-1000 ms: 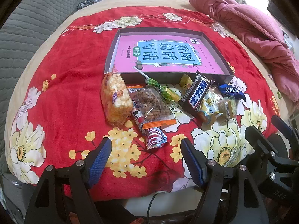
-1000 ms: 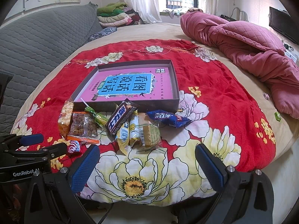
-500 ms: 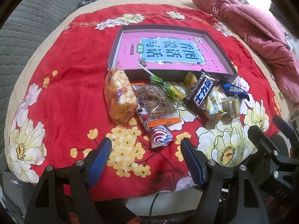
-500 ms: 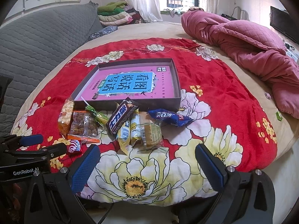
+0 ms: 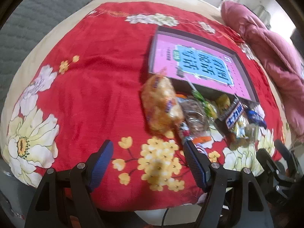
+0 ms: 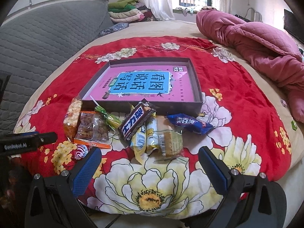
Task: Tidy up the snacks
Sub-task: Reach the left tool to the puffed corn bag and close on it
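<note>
**Approach stage: nothing yet picked up**

A heap of wrapped snacks is seen on the red floral blanket [image 6: 237, 87], pressed against the near wall of a shallow grey box [image 6: 195, 81] whose pink printed floor holds no snack (a white lollipop stick merely leans over its edge). Both tools are held spread wide and empty: the left gripper [image 5: 147, 163] is poised above bare blanket, just short of the puffed-rice pack [image 5: 160, 108], and the right gripper [image 6: 150, 168] is held over the large white flower, near the yellow wafer packs [image 6: 148, 134].

The step in hand is judged to be the approach to a 1st item; none of the sorting appears done. The dark chocolate bar [image 6: 135, 122] lies on top of the heap and the blue candy bar [image 6: 190, 123] lies apart at its right, so either could be taken cleanly. For the next move, 1 gripper would need to be lowered over a single wrapper and closed across its narrow width, and care would be needed that neighbouring packets are not dragged along. The left view is blurred, so finer detail there cannot be told.
</note>
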`<state>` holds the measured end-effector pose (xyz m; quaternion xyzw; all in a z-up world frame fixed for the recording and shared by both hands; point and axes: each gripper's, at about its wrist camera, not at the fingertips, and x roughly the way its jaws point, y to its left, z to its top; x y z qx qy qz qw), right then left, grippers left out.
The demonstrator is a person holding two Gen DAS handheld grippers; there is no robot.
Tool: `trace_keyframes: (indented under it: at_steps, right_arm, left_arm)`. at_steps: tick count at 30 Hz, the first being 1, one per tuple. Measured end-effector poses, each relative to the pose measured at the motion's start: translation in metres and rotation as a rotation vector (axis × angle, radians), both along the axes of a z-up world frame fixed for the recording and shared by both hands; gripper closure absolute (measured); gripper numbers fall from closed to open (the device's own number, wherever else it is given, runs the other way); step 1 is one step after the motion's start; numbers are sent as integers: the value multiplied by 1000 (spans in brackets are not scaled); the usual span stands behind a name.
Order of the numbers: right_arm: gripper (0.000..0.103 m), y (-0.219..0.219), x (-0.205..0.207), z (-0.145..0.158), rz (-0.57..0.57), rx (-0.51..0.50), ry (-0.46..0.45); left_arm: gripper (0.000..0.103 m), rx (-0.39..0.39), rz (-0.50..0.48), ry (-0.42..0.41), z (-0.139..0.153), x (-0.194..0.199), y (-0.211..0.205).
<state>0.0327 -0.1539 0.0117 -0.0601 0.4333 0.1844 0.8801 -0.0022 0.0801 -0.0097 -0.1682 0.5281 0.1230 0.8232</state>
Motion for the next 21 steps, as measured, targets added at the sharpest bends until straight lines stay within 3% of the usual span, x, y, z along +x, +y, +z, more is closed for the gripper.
trace_keyframes:
  at_steps: [12,21]
  right_arm:
    - [1,11,13,-1,13,57,13]
    - [8,32,34,-6,-2,73,21]
  left_arm:
    - [26,-111,67,4,-15,9,25]
    - [26,-118,48,-10,-14,27,20]
